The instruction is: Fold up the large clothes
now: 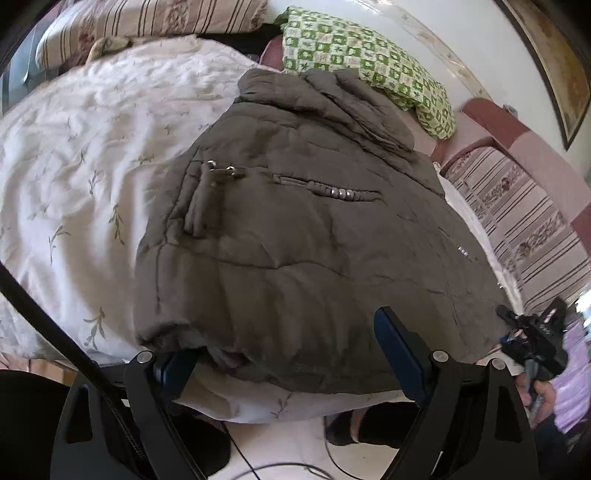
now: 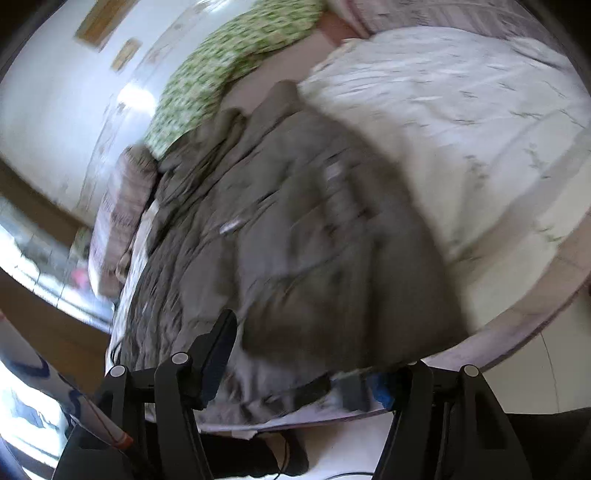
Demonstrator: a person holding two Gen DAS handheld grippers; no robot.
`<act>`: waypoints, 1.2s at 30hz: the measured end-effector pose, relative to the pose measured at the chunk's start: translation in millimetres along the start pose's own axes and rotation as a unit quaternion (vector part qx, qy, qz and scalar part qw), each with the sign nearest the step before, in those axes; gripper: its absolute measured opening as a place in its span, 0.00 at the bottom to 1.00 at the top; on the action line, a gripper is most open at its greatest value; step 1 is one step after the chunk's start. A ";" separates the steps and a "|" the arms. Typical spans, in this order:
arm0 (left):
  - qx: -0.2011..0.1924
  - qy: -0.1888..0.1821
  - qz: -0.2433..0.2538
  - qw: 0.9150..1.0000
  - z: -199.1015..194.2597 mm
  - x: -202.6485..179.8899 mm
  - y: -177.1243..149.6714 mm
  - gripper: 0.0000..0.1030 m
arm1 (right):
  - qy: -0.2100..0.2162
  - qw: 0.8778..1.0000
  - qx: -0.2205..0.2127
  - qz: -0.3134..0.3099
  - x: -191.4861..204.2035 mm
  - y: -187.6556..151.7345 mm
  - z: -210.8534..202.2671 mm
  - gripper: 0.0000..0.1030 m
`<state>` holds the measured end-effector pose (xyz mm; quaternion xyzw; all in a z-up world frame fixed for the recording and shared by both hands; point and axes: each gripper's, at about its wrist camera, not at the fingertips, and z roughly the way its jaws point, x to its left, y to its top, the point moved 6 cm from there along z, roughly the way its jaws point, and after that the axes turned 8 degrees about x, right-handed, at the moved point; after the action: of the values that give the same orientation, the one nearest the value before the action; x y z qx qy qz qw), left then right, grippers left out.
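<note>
A brown padded jacket [image 1: 295, 229] lies folded on the white leaf-print bed cover [image 1: 81, 155], collar at the far end and its hem at the near bed edge. My left gripper [image 1: 291, 354] is open, its blue-padded fingers [image 1: 399, 350] astride the jacket's near hem, not closed on it. The right gripper [image 1: 535, 339] shows at the right edge of this view, beside the jacket's right side. In the blurred right wrist view the jacket [image 2: 295, 240] fills the middle, and my right gripper [image 2: 306, 365] is open with its fingers [image 2: 218, 347] spread at the jacket's near edge.
A green checked pillow [image 1: 369, 62] lies beyond the collar, and striped pillows [image 1: 147, 26] lie at the back left and right. A white wall [image 2: 55, 110] stands behind. The floor with cables [image 1: 295, 465] and a foot [image 1: 347, 428] are below the bed edge.
</note>
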<state>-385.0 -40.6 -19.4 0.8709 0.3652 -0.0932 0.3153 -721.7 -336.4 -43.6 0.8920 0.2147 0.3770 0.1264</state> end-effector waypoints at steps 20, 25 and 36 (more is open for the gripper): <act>-0.041 0.100 0.010 0.994 17.7 -0.9 16.2 0.87 | -0.044 0.999 -0.018 -0.023 6.4 1.7 19.1 0.38; -0.048 0.132 0.021 0.990 22.6 -2.8 15.7 0.90 | -0.053 0.998 -0.018 -0.032 8.7 1.5 20.2 0.39; -0.046 0.155 0.025 0.987 26.2 -2.0 15.1 0.96 | -0.055 0.998 -0.008 -0.032 13.2 4.0 23.3 0.44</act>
<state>-374.2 -66.0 -31.9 0.8683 0.3917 0.0677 0.2967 -695.4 -335.1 -49.9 0.9032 0.2327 0.3250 0.1566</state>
